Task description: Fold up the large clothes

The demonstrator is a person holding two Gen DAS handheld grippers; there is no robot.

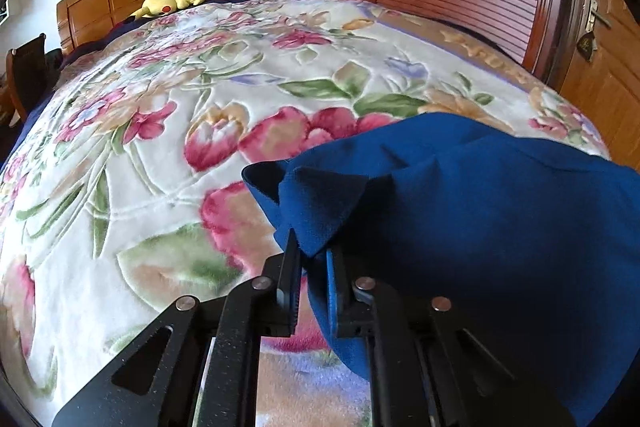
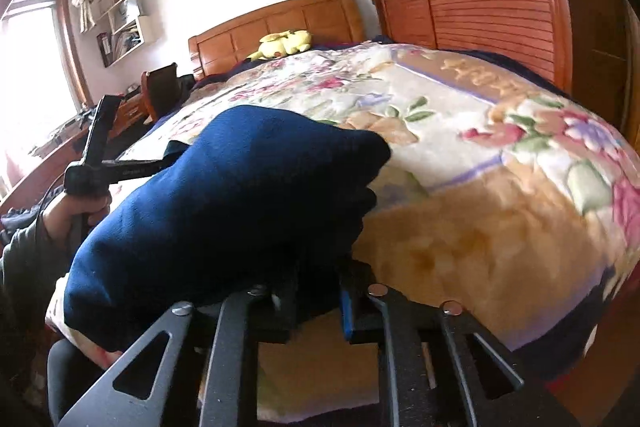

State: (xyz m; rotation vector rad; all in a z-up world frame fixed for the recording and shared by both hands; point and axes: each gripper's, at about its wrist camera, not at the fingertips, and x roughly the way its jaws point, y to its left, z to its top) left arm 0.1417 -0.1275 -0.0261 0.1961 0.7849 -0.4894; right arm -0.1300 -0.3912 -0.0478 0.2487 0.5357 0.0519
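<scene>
The blue garment (image 1: 480, 211) hung between the 2 grippers above the floral blanket (image 1: 160, 131), its long axis running from one to the other. The left gripper (image 1: 312, 263) pinched a corner that lay directly between its nearly closed jaws. The right gripper (image 2: 316, 303) was clamped on the opposite end, the cloth bunched ahead and left of its jaws.

We see a dark blue garment (image 1: 480, 211) of soft, matte knit fabric, bunched and partly lifted above the floral blanket (image 1: 168, 131) on the bed. One folded corner points down between the left gripper (image 1: 314, 267) fingers, pinched there. In the right wrist view the garment (image 2: 224, 203) hangs in a rounded, draped mass, with its lower edge caught in the right gripper (image 2: 320, 303).
</scene>
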